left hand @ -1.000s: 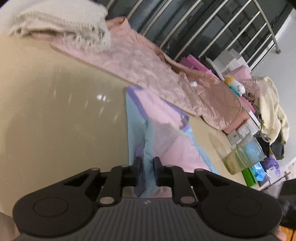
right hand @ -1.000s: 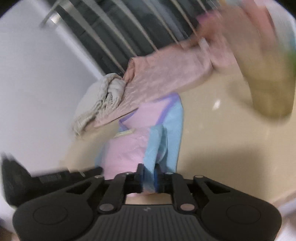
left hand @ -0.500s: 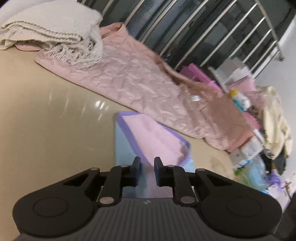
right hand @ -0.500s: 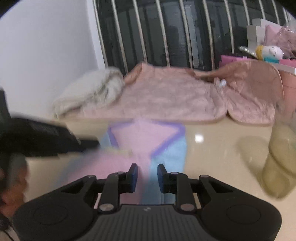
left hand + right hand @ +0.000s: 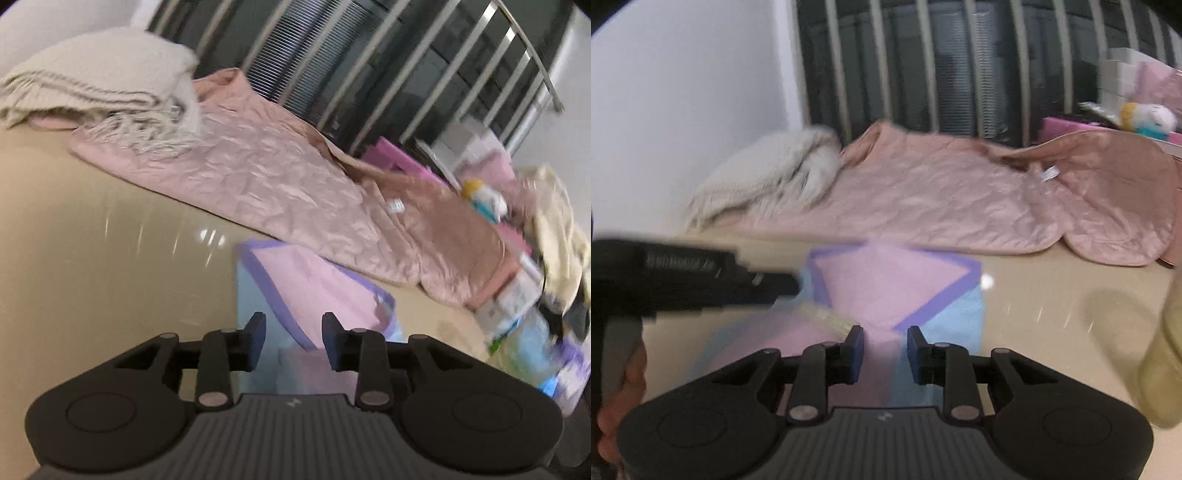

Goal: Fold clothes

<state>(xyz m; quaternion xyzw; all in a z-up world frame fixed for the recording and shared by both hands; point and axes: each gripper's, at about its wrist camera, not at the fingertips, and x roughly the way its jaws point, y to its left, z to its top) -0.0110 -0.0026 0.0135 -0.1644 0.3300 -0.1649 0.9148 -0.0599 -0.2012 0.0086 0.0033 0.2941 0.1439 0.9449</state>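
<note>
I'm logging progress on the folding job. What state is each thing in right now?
Pink, blue and purple cloth: folded, flat on the beige table.
Pink quilted blanket: spread out, rumpled.
Cream fringed throw: folded, its edge lying on the blanket.
Left gripper: jaws opening, holding nothing.
Right gripper: jaws opening, holding nothing.

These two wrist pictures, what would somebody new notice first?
Probably the pink and blue cloth with the purple border, lying folded on the glossy beige table just ahead of both grippers. Behind it a crumpled pink quilted blanket stretches along the table's far edge, with a cream fringed throw piled on its left end. The left gripper and right gripper are opening, with the cloth lying below their fingers, unpinched.
</note>
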